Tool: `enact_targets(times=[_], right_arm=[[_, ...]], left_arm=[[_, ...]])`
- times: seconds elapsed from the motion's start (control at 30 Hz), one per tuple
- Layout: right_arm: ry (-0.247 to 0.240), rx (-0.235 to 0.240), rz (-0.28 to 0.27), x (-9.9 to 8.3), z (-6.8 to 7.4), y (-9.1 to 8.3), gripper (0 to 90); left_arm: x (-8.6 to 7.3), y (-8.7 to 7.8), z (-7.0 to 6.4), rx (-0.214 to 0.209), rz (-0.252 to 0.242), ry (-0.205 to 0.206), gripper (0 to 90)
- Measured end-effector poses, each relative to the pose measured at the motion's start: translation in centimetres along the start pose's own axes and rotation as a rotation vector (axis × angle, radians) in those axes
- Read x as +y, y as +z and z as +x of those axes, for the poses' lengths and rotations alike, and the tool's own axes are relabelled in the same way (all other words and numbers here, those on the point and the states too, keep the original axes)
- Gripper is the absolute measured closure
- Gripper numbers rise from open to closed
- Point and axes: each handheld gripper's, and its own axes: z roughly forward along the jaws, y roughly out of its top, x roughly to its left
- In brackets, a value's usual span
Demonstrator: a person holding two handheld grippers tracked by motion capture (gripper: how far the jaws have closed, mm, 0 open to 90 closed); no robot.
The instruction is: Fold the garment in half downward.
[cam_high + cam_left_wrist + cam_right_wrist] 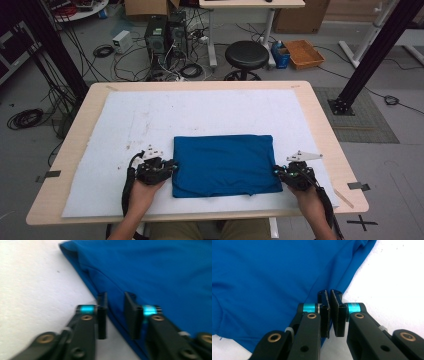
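— Blue fabric, folded into a neat rectangle, that's the blue cloth [223, 165] lying flat on the white mat [125, 125], towards the near edge of the wooden table [320, 115]. What have you got on the left?

— Left gripper [172, 166] is right at the cloth's left edge, about halfway along that side. From the left gripper view, its jaws stand a modest gap apart and straddle the hem of the blue cloth [155, 272]: one jaw over the white mat [32, 290], the other over the fabric. Nothing pinched there. The picture is a little blurred, mind.

— And across the way?

— Right gripper [278, 170] sits at the opposite edge, a touch nearer the person's side. In the right gripper view the jaws are drawn narrow, nearly together, right at the edge of the blue cloth [267, 277]. A fold runs into the slit, but whether fabric is truly caught between them I cannot tell.

— Hands?

— Both of the person's hands come in from the near side, one behind each tool, cables trailing back along the forearms.

— Beyond the table?

— A black stool [246, 54] on the floor past the far edge.
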Motion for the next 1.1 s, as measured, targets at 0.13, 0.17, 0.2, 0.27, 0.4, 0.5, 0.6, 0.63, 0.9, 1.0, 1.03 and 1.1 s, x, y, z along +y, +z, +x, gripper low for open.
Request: enact_targets(times=[0.13, 0.17, 0.2, 0.27, 0.4, 0.5, 0.6, 0.63, 0.9, 1.0, 1.03, 1.1], right_arm=[[0.020, 0.005, -0.008, -0.3, 0.0, -0.3, 87.2], [0.025, 0.002, -0.007, -0.3, 0.0, -0.4, 87.2], [0.031, 0.002, -0.007, -0.4, 0.1, -0.6, 87.2], [0.031, 0.003, -0.016, -0.5, 0.2, -0.8, 87.1], [0.045, 0.012, -0.034, -0.5, 0.2, -1.0, 82.1], [0.022, 0.014, -0.105, -0.4, -0.2, -1.3, 48.5], [-0.057, -0.026, -0.218, -0.1, -0.9, -2.2, 29.6], [-0.062, -0.038, -0.246, 0.0, -1.1, -2.4, 26.4], [-0.039, -0.065, -0.356, 0.0, -2.9, -3.7, 20.2], [-0.036, -0.077, -0.385, 0.0, -3.3, -4.1, 20.2], [-0.035, -0.083, -0.390, -0.1, -3.4, -4.2, 20.2], [-0.035, -0.087, -0.396, -0.2, -3.7, -4.4, 20.2]], left_arm=[[0.0, -0.1, 0.0, 0.000, -0.005, -0.013, 86.6], [0.0, -0.1, 0.1, 0.001, -0.005, -0.023, 86.8], [0.0, -0.1, 0.3, 0.000, -0.008, -0.035, 86.9], [0.1, -0.2, 0.7, -0.001, -0.017, -0.052, 87.0], [0.3, -0.5, 1.1, 0.016, -0.076, -0.032, 87.6], [0.3, -1.0, 2.0, -0.025, -0.148, -0.081, 59.9], [0.3, -1.8, 2.5, -0.041, -0.258, -0.047, 42.5], [0.2, -2.1, 2.6, -0.051, -0.294, -0.027, 40.3], [-0.2, -4.0, 3.8, -0.077, -0.510, 0.097, 33.3], [-0.2, -4.1, 4.0, -0.092, -0.520, 0.064, 32.0], [-0.1, -4.1, 3.9, -0.087, -0.516, 0.064, 30.5], [0.0, -4.2, 3.8, -0.076, -0.514, 0.070, 28.1]])
